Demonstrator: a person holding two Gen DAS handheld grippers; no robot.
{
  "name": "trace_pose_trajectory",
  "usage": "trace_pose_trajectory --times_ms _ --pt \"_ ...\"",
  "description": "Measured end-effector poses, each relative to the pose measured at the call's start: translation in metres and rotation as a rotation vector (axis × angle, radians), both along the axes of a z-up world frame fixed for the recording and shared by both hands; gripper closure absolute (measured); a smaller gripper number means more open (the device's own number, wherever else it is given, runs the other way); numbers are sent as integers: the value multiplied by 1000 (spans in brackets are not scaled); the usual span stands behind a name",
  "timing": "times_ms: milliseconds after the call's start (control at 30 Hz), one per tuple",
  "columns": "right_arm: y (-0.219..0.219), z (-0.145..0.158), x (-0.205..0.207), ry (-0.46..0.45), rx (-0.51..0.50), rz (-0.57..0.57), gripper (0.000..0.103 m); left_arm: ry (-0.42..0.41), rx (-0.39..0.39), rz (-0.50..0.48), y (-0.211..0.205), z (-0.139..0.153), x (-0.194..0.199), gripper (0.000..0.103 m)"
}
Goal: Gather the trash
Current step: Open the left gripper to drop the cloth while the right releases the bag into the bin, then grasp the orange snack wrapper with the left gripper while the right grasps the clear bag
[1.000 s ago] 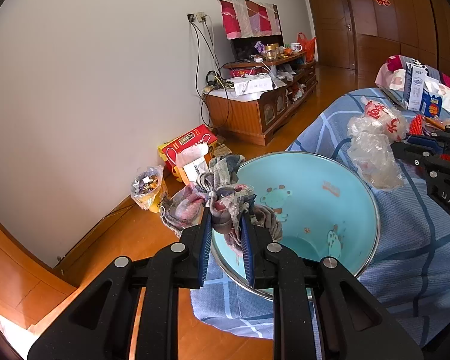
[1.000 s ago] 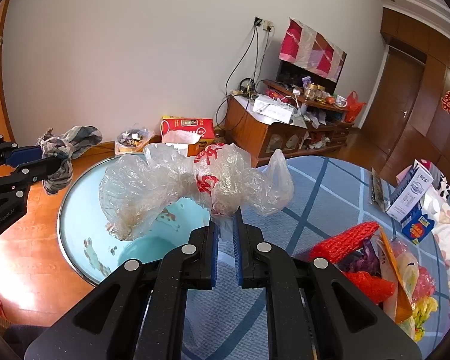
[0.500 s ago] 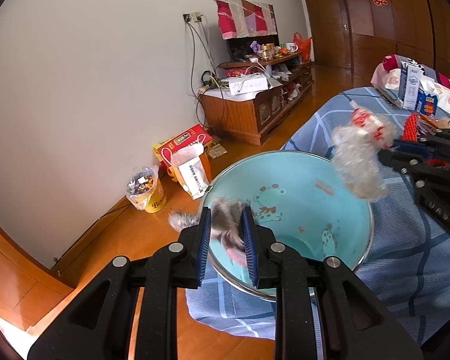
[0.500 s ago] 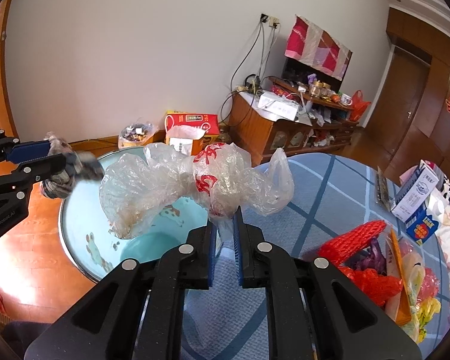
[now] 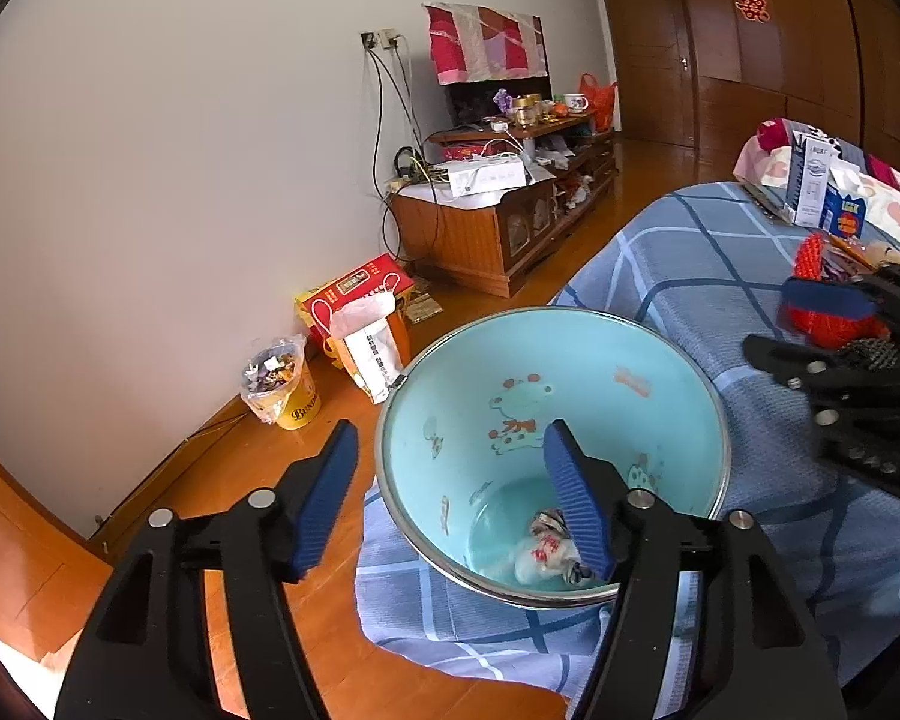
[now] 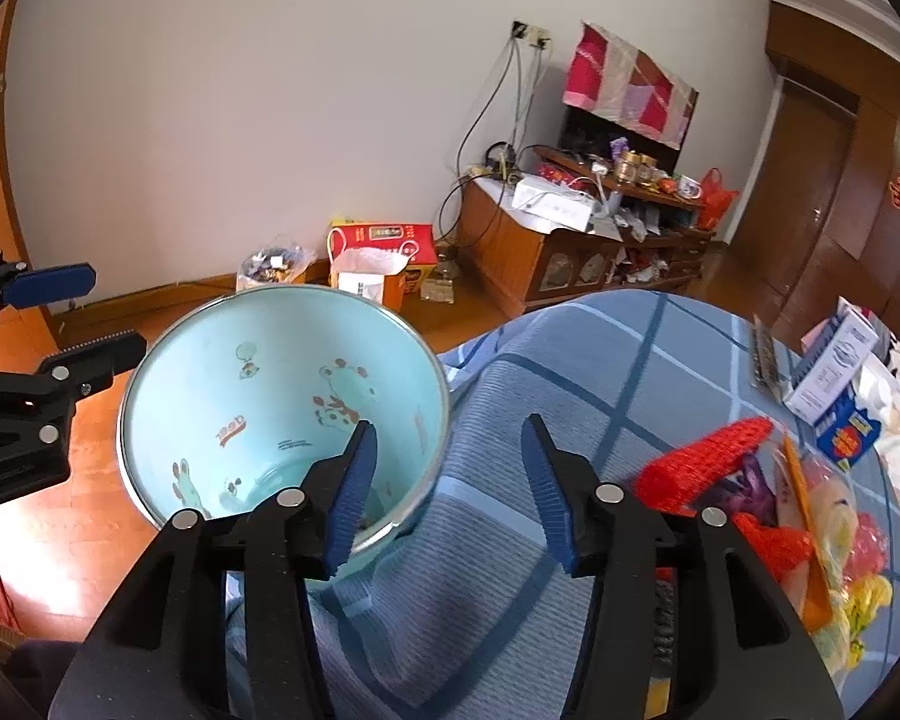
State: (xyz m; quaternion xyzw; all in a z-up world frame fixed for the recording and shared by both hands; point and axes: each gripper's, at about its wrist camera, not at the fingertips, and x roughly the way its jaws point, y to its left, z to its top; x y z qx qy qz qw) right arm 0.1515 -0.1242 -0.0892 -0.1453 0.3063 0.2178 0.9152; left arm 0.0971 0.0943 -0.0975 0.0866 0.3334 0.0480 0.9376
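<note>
**Both grippers released over the basin, trash at its bottom**

Left gripper (image 5: 450, 495) spread wide, grasping nothing, hovering at the 9 o'clock rim of the light-blue basin (image 5: 648, 354). One blue pad (image 5: 324, 504) outside the rim over the wooden floor (image 5: 228, 468), the other above the bowl's inside. Down in the basin's bottom, at 6 o'clock of the left wrist view, a crumpled clear plastic bag (image 5: 540, 555) with red print, touching a bit of grey checked cloth (image 5: 549, 521) partly hidden by the right-hand pad.

Right gripper (image 6: 447, 483) likewise released and bare, jaws wide apart, straddling the basin's 3 o'clock rim (image 6: 444, 396): left pad over the bowl, right pad over the blue checked cloth (image 6: 600, 360) of the counter. Contents of the bowl hard to make out from this side, hidden behind the pad.

At 3 o'clock on the counter, well apart from the basin, a heap of more trash: red mesh netting (image 6: 702, 468), an orange wrapper (image 6: 801, 498), yellow plastic (image 6: 864, 600). Beyond it, at 2 o'clock, a blue-and-white carton (image 6: 834, 366). On the floor at 11 o'clock, against the white wall, a red box (image 6: 384, 237) and a small lined yellow bin (image 5: 285, 396).
</note>
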Motion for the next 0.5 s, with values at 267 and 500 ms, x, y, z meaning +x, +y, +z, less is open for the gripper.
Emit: trace_pose_trajectory --times_ms 267,500 --pt "-72 19 -31 -44 58 -108 46 44 21 -63 -29 -17 -3 35" --pt "-174 13 -56 -50 80 -327 45 61 61 -153 -77 -31 -5 35"
